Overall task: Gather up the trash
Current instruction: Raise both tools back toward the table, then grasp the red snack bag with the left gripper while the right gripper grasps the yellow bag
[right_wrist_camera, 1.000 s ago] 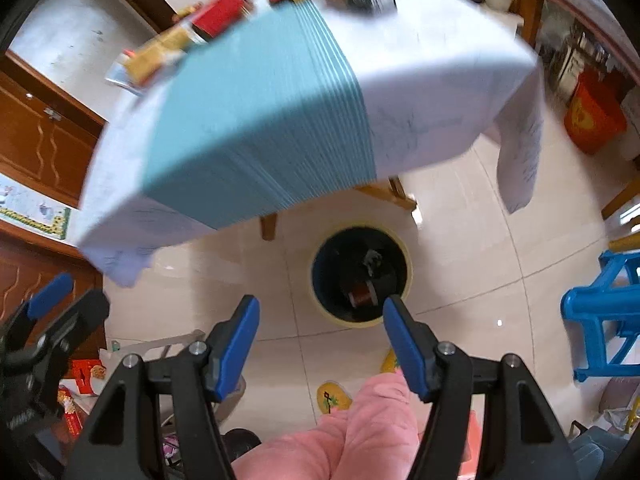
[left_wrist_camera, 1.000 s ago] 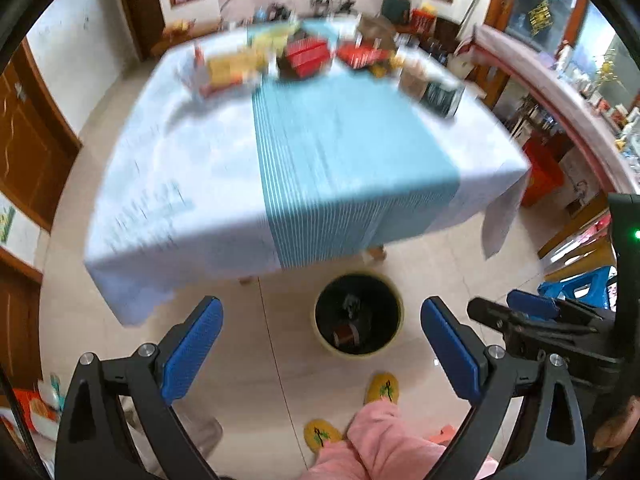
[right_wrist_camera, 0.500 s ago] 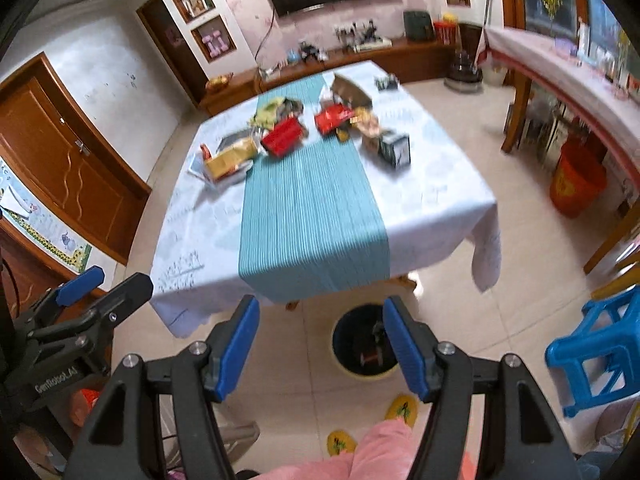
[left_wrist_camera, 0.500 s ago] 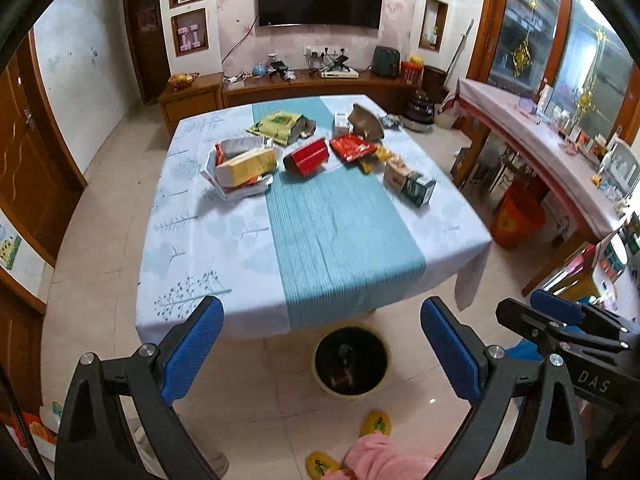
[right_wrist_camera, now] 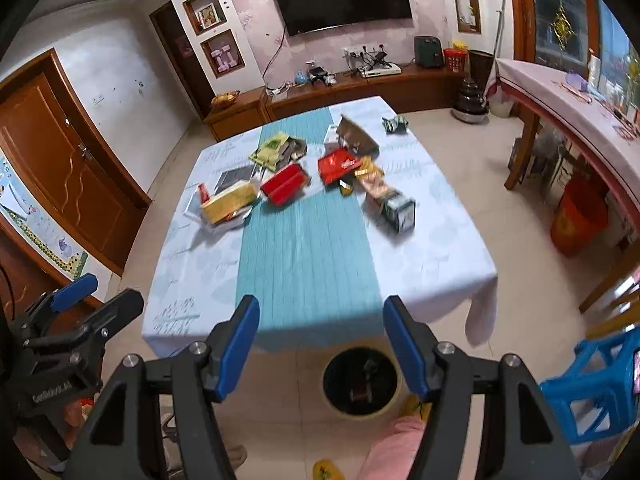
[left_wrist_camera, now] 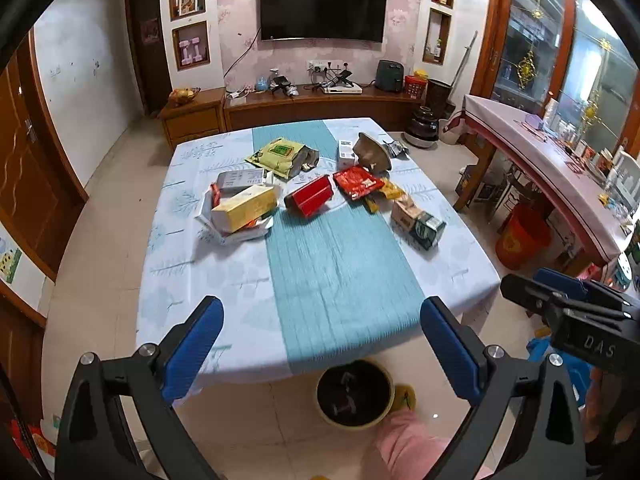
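Several pieces of trash lie on the far half of the table: a yellow box on a white tray, a red box, a red wrapper, a green-yellow packet, a dark green carton. The same red box and dark carton show in the right wrist view. A round bin with dark lining stands on the floor by the table's near edge, also bin. My left gripper is open and empty above the near edge. My right gripper is open and empty too.
A blue plastic stool stands right of the bin. A red bucket sits under a long side table at right. A TV cabinet runs along the far wall. A pink-trousered leg and yellow slipper are by the bin.
Both grippers rose and tilted up from looking down at the bin, so the whole tabletop and far wall came into view. Both stayed open and empty.
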`<act>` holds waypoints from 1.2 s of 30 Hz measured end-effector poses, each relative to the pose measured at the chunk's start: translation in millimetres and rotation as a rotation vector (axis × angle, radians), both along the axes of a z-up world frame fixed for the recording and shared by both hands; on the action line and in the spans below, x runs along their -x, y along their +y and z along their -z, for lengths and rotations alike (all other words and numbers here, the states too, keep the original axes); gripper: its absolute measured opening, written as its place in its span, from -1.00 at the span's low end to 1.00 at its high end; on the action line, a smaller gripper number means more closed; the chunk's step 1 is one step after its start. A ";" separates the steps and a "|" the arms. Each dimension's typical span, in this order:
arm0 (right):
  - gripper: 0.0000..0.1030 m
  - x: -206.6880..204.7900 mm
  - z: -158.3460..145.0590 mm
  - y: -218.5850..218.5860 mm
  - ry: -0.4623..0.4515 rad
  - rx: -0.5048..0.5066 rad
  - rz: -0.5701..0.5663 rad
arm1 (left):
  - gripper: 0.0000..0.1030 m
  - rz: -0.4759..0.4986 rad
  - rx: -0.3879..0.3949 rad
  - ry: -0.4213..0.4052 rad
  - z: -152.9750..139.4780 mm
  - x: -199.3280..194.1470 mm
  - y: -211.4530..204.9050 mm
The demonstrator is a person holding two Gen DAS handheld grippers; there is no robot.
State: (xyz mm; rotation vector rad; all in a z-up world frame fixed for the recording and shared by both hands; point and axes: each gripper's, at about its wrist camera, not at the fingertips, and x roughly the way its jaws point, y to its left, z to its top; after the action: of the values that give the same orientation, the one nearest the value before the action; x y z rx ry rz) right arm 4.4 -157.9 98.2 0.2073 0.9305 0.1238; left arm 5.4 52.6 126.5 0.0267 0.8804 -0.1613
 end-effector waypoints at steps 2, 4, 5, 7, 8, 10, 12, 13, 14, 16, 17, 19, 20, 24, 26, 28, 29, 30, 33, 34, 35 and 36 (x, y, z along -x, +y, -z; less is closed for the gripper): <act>0.25 -27.3 1.9 -10.5 -0.003 0.004 -0.022 | 0.90 -0.005 0.011 0.012 4.6 -23.1 -9.8; 0.25 -60.2 5.6 -23.2 0.007 -0.001 -0.049 | 0.90 -0.016 0.019 0.024 10.2 -57.1 -25.0; 0.25 -77.0 7.8 -29.9 0.013 -0.010 -0.065 | 0.90 -0.021 0.022 0.026 12.5 -68.1 -29.9; 0.25 -113.1 15.3 -43.2 0.040 -0.032 -0.098 | 0.90 -0.047 0.030 0.046 19.4 -102.0 -45.8; 0.25 -136.0 20.5 -50.9 0.062 -0.040 -0.115 | 0.90 -0.072 0.032 0.067 25.6 -125.2 -55.4; 0.25 -178.6 32.6 -64.7 0.109 -0.044 -0.141 | 0.90 -0.108 0.035 0.108 35.5 -154.4 -67.8; 0.25 -217.6 47.8 -75.8 0.162 -0.060 -0.171 | 0.90 -0.135 0.051 0.161 49.2 -189.0 -80.9; 0.24 -236.9 56.5 -80.3 0.186 -0.070 -0.186 | 0.90 -0.147 0.053 0.181 55.7 -204.2 -86.5; 0.24 -249.4 63.6 -82.1 0.204 -0.073 -0.198 | 0.90 -0.154 0.059 0.199 62.5 -218.8 -91.8; 0.22 -286.6 85.1 -85.9 0.256 -0.069 -0.231 | 0.90 -0.180 0.060 0.232 76.4 -246.6 -100.3; 0.21 -300.0 94.4 -85.9 0.278 -0.069 -0.243 | 0.90 -0.194 0.061 0.250 82.8 -259.0 -103.1; 0.16 -325.6 115.6 -85.1 0.325 -0.088 -0.274 | 0.81 -0.217 0.086 0.294 96.1 -282.8 -106.4; 0.14 -335.5 125.0 -83.3 0.348 -0.094 -0.285 | 0.79 -0.224 0.098 0.314 101.2 -291.8 -106.6; 0.03 -364.8 159.6 -75.1 0.441 -0.137 -0.330 | 0.78 -0.264 0.130 0.373 119.9 -312.8 -106.4; -0.03 -371.6 174.5 -69.4 0.479 -0.162 -0.358 | 0.78 -0.277 0.140 0.393 126.4 -319.9 -106.1; -0.26 -375.6 185.7 -64.6 0.513 -0.187 -0.386 | 0.78 -0.285 0.141 0.415 133.0 -327.3 -107.7; -0.44 -376.4 191.5 -62.7 0.537 -0.213 -0.400 | 0.78 -0.288 0.140 0.424 135.8 -330.9 -107.7; -0.64 -376.4 195.1 -62.0 0.552 -0.232 -0.408 | 0.78 -0.289 0.140 0.436 139.9 -335.5 -109.3; -0.84 -376.4 201.9 -62.1 0.574 -0.241 -0.419 | 0.78 -0.296 0.138 0.467 146.7 -345.6 -109.3; -0.88 -375.6 200.2 -64.6 0.568 -0.231 -0.416 | 0.78 -0.300 0.136 0.481 150.7 -351.0 -110.0; -0.90 -375.9 198.8 -67.1 0.564 -0.228 -0.415 | 0.78 -0.303 0.137 0.490 153.7 -355.1 -110.6; -0.90 -375.7 196.1 -71.1 0.559 -0.220 -0.409 | 0.78 -0.307 0.140 0.501 157.1 -359.9 -111.0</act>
State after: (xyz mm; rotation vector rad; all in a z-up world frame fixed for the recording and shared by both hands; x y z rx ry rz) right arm 380.1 -229.1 -97.8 0.2584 1.5112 0.5697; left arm 365.4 -58.4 -30.6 -0.2899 1.3574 0.0638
